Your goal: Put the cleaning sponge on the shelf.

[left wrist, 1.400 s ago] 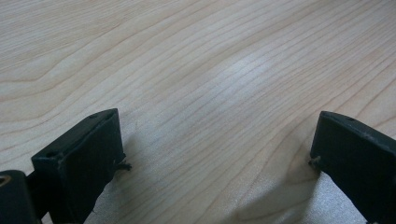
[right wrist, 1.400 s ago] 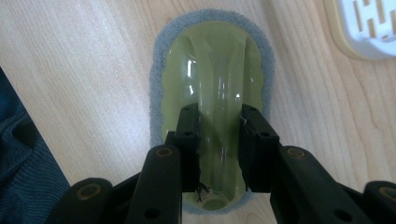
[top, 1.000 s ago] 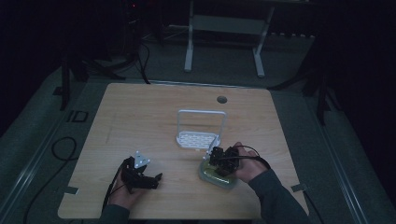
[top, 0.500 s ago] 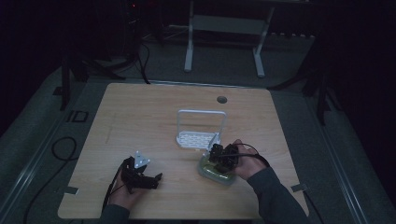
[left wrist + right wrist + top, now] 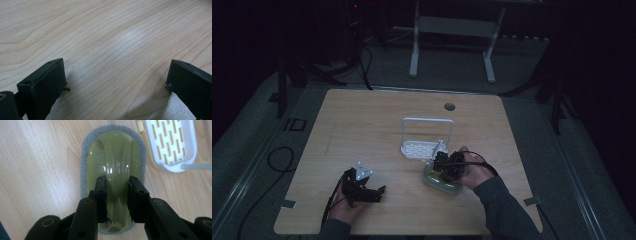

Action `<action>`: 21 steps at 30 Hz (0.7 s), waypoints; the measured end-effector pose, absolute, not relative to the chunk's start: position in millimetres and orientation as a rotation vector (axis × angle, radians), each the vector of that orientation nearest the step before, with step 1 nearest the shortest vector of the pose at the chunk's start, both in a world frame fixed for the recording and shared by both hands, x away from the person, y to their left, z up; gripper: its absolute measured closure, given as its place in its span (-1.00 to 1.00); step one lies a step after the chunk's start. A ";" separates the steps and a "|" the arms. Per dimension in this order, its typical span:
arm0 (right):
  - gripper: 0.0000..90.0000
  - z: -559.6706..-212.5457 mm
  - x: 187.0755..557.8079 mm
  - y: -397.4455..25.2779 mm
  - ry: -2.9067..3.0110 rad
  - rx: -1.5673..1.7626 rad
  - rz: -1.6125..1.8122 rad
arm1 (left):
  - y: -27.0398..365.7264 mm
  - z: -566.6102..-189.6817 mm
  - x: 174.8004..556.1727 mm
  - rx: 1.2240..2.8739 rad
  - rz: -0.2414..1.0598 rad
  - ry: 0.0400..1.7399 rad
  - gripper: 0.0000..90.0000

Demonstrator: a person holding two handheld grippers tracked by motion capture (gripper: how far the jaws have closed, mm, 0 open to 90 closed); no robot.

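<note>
The scrubber (image 5: 113, 170), an olive-green translucent plastic grip set on a grey sponge pad, lay on the wooden table (image 5: 362, 130) toward its near right part, and we found it directly under the right gripper (image 5: 117, 195). In the right gripper view its long axis ran straight away from the camera, in line with the two black jaws. The raised ridge of the grip sat between those jaws, which had closed in from either side and looked clamped on it (we judged contact from how the pads met the plastic, with no gap that we could see). In the high view the same gripper (image 5: 446, 164) covered much of the scrubber (image 5: 442, 181), so we could not read its outline well there.

Just beyond the scrubber, up and to the right in the right gripper view, stood a white slotted holder (image 5: 172, 143) with a tall wire frame (image 5: 428, 131). It was near the sponge pad but apart from it. We judged that any lift would carry the scrubber toward that holder, a short way off along the scrubber's own axis.

The left gripper (image 5: 362, 187) rested well apart, at the near left of the table. Its jaws stood wide apart over bare wood (image 5: 112, 50), holding nothing. The right hand (image 5: 474, 172) was plainly the nearer one.
</note>
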State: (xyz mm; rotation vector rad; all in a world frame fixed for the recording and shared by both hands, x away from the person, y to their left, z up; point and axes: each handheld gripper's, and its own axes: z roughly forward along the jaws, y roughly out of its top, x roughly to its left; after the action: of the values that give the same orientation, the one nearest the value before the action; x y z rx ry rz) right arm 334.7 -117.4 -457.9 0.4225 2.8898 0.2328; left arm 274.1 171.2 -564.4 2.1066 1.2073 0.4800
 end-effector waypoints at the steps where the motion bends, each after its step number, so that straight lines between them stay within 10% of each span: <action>1: 0.59 -457.3 334.9 -116.9 2.889 0.422 0.230 | 171.2 -564.5 274.1 2.106 0.480 1.207 -0.94; 21: 0.59 -452.1 344.2 -106.0 2.861 0.365 0.228 | 171.2 -564.4 274.2 2.107 0.480 1.208 -0.94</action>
State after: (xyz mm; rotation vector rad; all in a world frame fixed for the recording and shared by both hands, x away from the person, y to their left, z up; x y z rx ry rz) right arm 344.2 -106.0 -452.1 0.3650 2.8611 0.2276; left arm 274.2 171.2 -564.4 2.1072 1.2075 0.4797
